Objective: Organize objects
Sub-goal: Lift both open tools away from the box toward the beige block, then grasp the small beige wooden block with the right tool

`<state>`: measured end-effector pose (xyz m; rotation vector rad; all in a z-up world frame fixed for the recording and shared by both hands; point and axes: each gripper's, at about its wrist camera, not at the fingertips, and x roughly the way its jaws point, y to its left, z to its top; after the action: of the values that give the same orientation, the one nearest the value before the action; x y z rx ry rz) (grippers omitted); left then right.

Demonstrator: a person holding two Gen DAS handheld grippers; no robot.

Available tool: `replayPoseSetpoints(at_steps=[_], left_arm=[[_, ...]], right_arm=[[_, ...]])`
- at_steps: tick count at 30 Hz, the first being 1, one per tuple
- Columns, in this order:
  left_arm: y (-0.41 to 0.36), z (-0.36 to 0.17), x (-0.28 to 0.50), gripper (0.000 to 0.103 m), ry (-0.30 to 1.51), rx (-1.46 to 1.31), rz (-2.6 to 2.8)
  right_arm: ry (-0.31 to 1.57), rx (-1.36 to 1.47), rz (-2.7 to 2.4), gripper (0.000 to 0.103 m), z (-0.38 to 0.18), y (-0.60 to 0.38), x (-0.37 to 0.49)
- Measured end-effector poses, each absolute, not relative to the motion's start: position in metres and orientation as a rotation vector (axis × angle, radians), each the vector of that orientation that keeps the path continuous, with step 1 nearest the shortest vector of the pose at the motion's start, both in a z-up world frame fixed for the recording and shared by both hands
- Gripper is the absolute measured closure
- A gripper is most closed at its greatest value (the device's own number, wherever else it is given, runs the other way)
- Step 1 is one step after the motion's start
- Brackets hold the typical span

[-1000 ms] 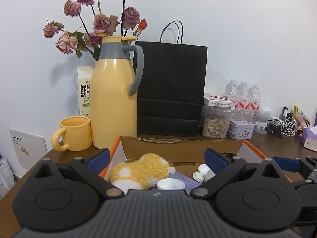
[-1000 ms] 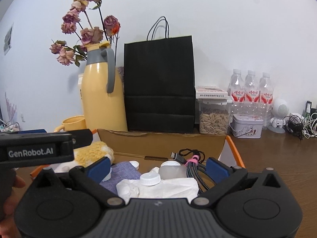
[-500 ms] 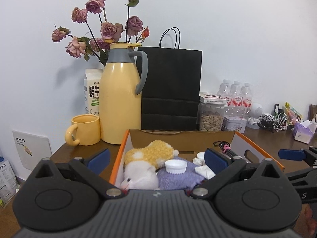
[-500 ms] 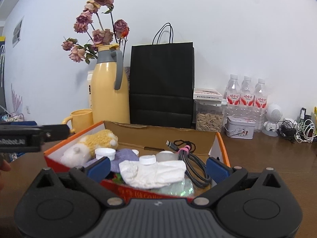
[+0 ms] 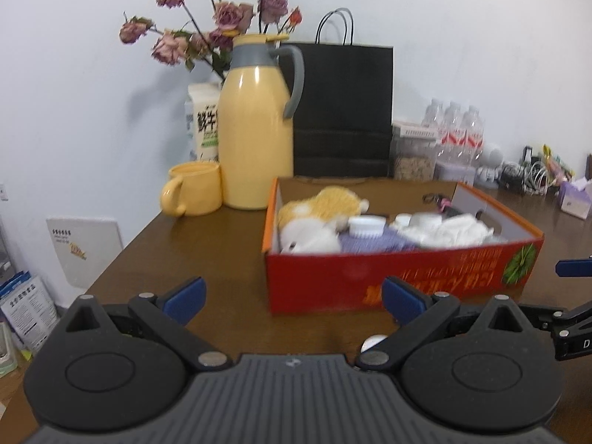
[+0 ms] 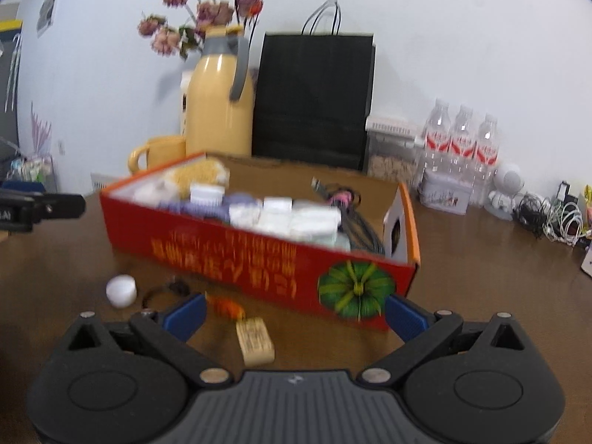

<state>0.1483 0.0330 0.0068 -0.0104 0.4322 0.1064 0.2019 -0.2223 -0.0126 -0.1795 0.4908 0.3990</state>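
Observation:
A red and orange cardboard box (image 5: 388,277) (image 6: 259,255) stands on the brown table. It holds a yellow plush toy (image 5: 325,203), white caps, white tissue (image 5: 451,233), a purple cloth and a black cable (image 6: 351,214). In the right wrist view, a white cap (image 6: 121,290), a black ring (image 6: 162,292), an orange wrapped item (image 6: 225,307) and a small tan block (image 6: 255,340) lie on the table in front of the box. My left gripper (image 5: 292,296) is open and empty, short of the box. My right gripper (image 6: 296,310) is open and empty above the loose items.
Behind the box stand a yellow thermos jug (image 5: 255,129), a yellow mug (image 5: 192,192), dried roses, a milk carton, a black paper bag (image 5: 344,111), a seed jar, water bottles (image 6: 458,148), a tin and tangled cables (image 6: 547,214). The table's left edge (image 5: 111,259) is near.
Both grippers have pulled back and up from over the box. The box now shows whole, with its red front side and the loose items before it.

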Motion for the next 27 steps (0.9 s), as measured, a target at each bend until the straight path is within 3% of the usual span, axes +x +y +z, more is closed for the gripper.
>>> replayPoseSetpoints(at_steps=[5,10,19,24,27], left_arm=[[0.039,-0.004,0.139,0.0,0.473,-0.018,0.116],[0.04,-0.01,0.131,0.0,0.494,-0.019,0.119],[0.037,-0.015,0.129,0.0,0.518,-0.025,0.113],[0.033,-0.016,0.129,0.0,0.522,-0.022,0.103],[0.031,-0.017,0.13,0.0,0.527,-0.019,0.096]], right_arm=[[0.547,-0.208,0.407,0.002,-0.024,-0.22,0.201],[0.595,-0.226,0.423,0.014,-0.033,-0.213,0.207],[0.623,-0.177,0.463,0.053,-0.038,-0.209,0.217],[0.622,-0.162,0.493,0.079,-0.037,-0.205,0.218],[0.616,-0.173,0.482,0.08,-0.036,-0.201,0.216]])
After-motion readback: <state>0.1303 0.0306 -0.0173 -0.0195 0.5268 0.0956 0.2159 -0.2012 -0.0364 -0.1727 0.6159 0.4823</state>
